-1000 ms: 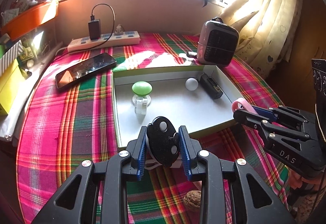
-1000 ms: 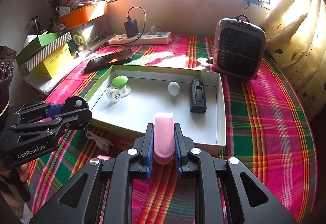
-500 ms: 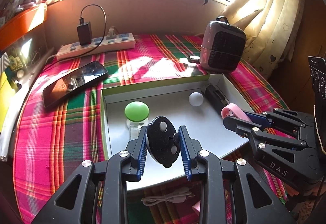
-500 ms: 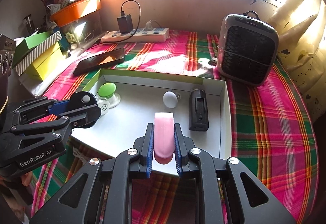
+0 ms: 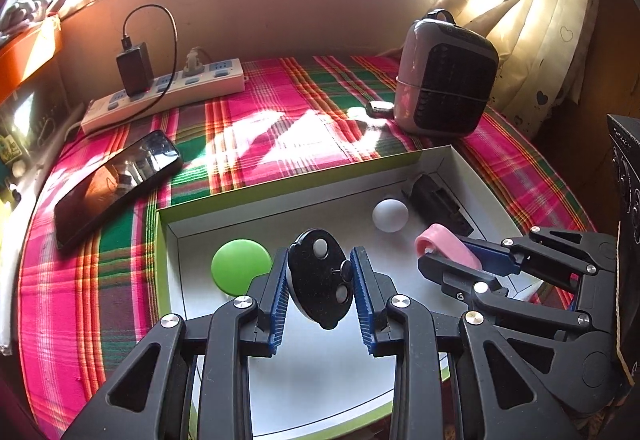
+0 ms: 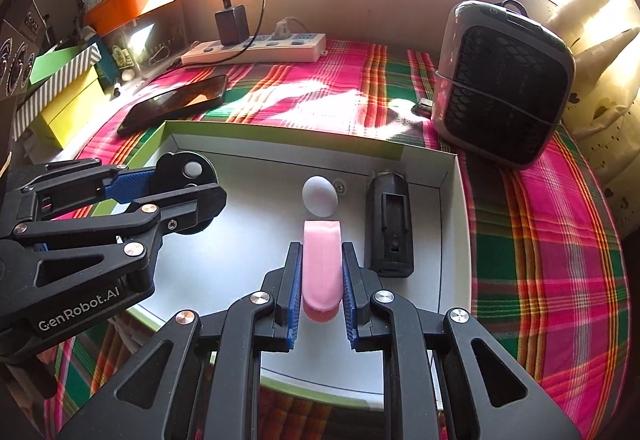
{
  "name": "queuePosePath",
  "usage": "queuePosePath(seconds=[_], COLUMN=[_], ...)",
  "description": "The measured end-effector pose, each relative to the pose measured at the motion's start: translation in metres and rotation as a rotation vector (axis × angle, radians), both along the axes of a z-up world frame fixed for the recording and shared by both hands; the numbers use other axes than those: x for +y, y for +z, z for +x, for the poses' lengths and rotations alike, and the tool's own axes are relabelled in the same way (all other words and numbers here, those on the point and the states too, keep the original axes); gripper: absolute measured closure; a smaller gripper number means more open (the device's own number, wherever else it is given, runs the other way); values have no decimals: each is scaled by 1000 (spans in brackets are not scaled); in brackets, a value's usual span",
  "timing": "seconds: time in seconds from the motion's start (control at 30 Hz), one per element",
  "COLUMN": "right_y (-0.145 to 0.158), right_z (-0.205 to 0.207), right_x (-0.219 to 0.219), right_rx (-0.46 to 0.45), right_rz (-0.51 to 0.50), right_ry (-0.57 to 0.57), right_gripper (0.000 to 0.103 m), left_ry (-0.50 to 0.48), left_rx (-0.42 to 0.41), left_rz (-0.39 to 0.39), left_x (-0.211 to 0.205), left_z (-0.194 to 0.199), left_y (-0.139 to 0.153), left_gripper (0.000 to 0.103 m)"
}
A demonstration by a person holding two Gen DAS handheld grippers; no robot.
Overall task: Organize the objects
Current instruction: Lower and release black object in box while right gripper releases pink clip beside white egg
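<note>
My left gripper [image 5: 320, 282] is shut on a black oval disc with white dots [image 5: 318, 276] and holds it above the white box tray [image 5: 472, 167]. My right gripper [image 6: 322, 280] is shut on a pink clip-like piece [image 6: 322, 256], also over the tray [image 6: 452, 207]. In the tray lie a green-capped item [image 5: 240, 266], a white ball [image 5: 390, 214] and a black rectangular device [image 5: 440, 203]. The ball [image 6: 319, 195] and the device [image 6: 390, 228] show in the right wrist view too, as do the left gripper and its disc [image 6: 188, 175].
The tray rests on a plaid cloth [image 5: 280, 111]. A phone [image 5: 116, 179] lies at the left, a power strip with charger [image 5: 168, 87] at the back, a small heater [image 5: 444, 75] at the back right. Boxes [image 6: 68, 95] stand at the far left edge.
Both grippers have moved forward from the tray's near edge to over its inside, each still holding its object. The tray's contents have not moved.
</note>
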State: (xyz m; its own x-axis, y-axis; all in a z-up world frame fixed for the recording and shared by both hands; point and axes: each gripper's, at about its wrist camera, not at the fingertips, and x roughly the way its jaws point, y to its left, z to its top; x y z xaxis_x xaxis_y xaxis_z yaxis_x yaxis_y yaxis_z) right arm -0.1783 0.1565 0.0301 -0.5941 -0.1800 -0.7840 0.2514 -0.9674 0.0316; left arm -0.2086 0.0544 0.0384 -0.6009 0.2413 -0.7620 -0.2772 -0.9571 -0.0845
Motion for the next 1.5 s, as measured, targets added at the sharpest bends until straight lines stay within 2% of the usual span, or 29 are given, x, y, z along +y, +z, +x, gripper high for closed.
queuePosePath(seconds=[0.67,1.1,1.5], right_y=[-9,-9,-10], right_z=[-11,-10,-10], right_x=[-2,-4,-4], right_rx=[8,21,30], right_rz=[55,69,72], right_ry=[18,22,23], right_gripper=[84,84,84], left_ry=[-31,-46,-43], left_rx=[-26,-16,-16], left_rz=[-47,-103,-123], left_x=[14,21,24], left_z=[-30,-33,-33], left_y=[-14,-16,-17], left_gripper=[75,75,75])
